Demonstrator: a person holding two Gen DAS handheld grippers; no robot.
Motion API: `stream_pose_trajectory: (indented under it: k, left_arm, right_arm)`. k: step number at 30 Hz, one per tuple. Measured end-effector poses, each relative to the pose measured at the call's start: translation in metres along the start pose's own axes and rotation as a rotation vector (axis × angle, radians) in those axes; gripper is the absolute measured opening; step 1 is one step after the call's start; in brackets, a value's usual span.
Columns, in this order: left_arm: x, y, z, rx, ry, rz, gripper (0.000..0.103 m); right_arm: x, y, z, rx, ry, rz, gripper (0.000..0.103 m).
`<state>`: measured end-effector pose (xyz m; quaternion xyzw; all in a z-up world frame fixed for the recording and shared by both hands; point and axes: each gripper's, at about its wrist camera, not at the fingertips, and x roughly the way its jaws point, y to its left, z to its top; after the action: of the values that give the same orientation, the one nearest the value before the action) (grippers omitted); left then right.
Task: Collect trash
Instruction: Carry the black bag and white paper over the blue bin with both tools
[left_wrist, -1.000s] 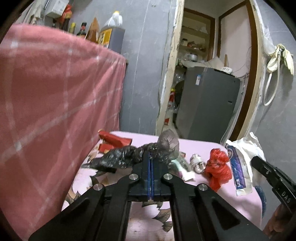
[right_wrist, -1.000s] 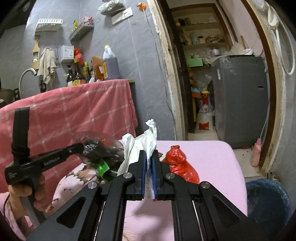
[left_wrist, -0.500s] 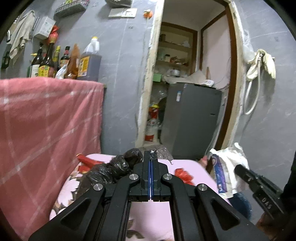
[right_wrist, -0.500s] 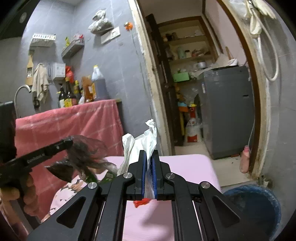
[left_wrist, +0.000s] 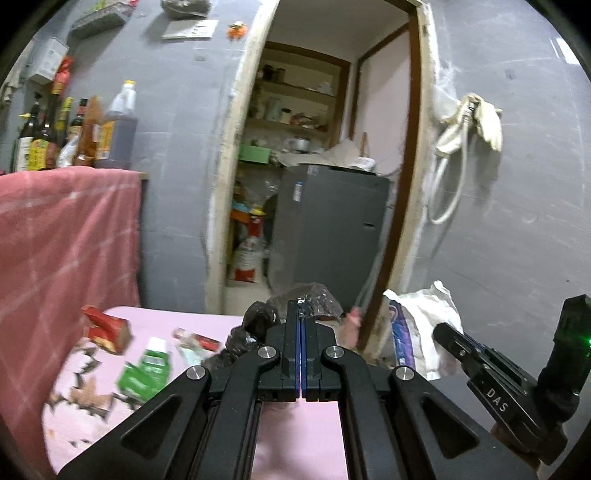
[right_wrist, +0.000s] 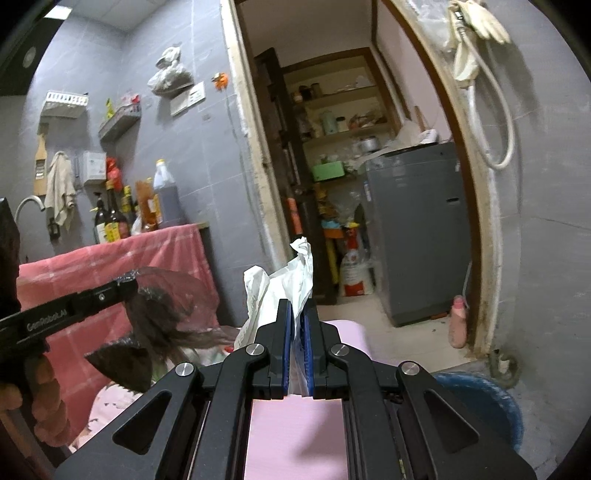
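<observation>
Jaws of both grippers are clamped on plastic: the left gripper (left_wrist: 301, 325) pinches the dark bag (left_wrist: 306, 297) at lower centre of its view, lifted off the pink table (left_wrist: 295, 435), and the right gripper (right_wrist: 298, 325) pinches the white bag (right_wrist: 291, 280), which stands up above its fingers at centre frame. Judging by this, the step in hand is carrying two picked-up pieces to the blue bin (right_wrist: 480, 398) at lower right of the right view, while a red box (left_wrist: 105, 326) and green packet (left_wrist: 146, 373) lie on the table at lower left of the left view. Next, each load should be brought over the bin's mouth before the jaws part, since limp film may cling or drift past the rim.
</observation>
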<state>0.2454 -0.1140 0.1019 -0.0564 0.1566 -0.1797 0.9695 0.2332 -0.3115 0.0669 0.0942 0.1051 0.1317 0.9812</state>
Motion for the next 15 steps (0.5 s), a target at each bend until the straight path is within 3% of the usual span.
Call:
stream_pose_trajectory:
  k: [15]
  left_arm:
    - [0.042,-0.096,-0.028,0.025,0.078,-0.176,0.000]
  right_arm:
    - [-0.050,-0.089,-0.022,0.038,0.038,-0.188,0.005]
